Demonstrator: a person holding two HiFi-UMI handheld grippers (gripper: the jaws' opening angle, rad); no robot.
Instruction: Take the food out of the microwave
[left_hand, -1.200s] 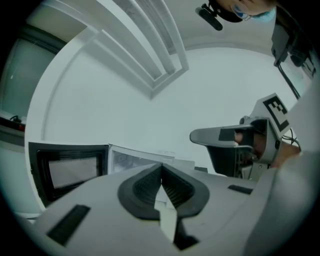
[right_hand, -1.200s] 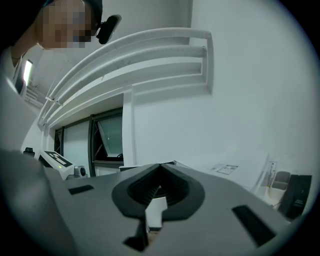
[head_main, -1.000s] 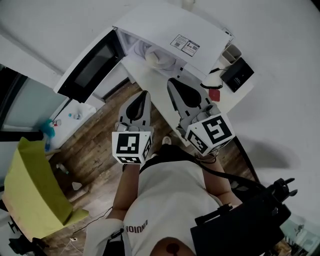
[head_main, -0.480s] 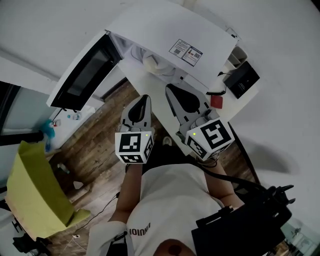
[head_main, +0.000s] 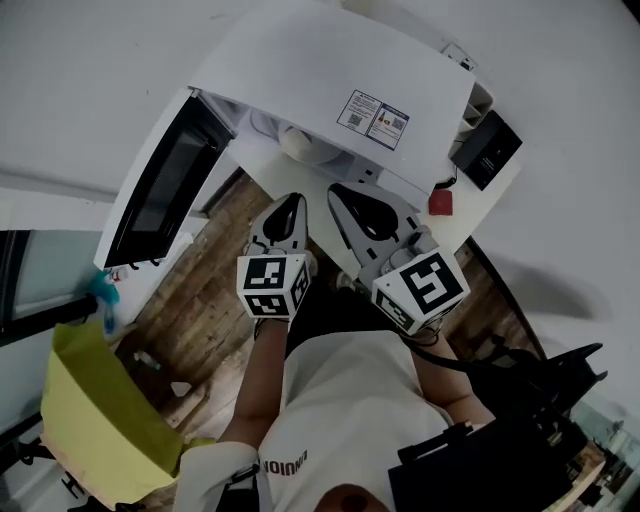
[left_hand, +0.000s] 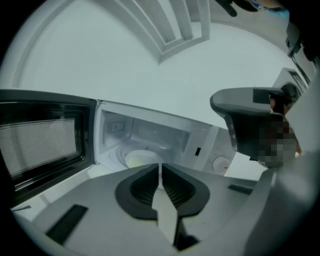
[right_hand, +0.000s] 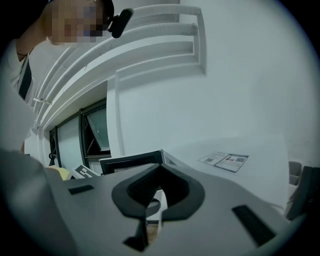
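Observation:
The white microwave (head_main: 340, 90) stands on a white table with its door (head_main: 160, 185) swung wide open to the left. Inside sits a white dish of pale food (head_main: 305, 145), which the left gripper view shows on the turntable (left_hand: 139, 159). My left gripper (head_main: 296, 200) is shut and empty, pointing at the opening just short of it; its jaws (left_hand: 160, 167) line up below the dish. My right gripper (head_main: 335, 190) hangs beside it, in front of the microwave's right half. Its tips (right_hand: 161, 167) meet with nothing held.
A black box (head_main: 487, 150), a small red thing (head_main: 440, 203) and a grey cup (head_main: 478, 100) lie on the table to the right of the microwave. The open door (left_hand: 40, 145) juts out to the left. A yellow-green chair (head_main: 100, 420) stands on the wooden floor below.
Both grippers have come closer to the microwave's opening and a little lower, the left one more. Their jaws have stayed shut.

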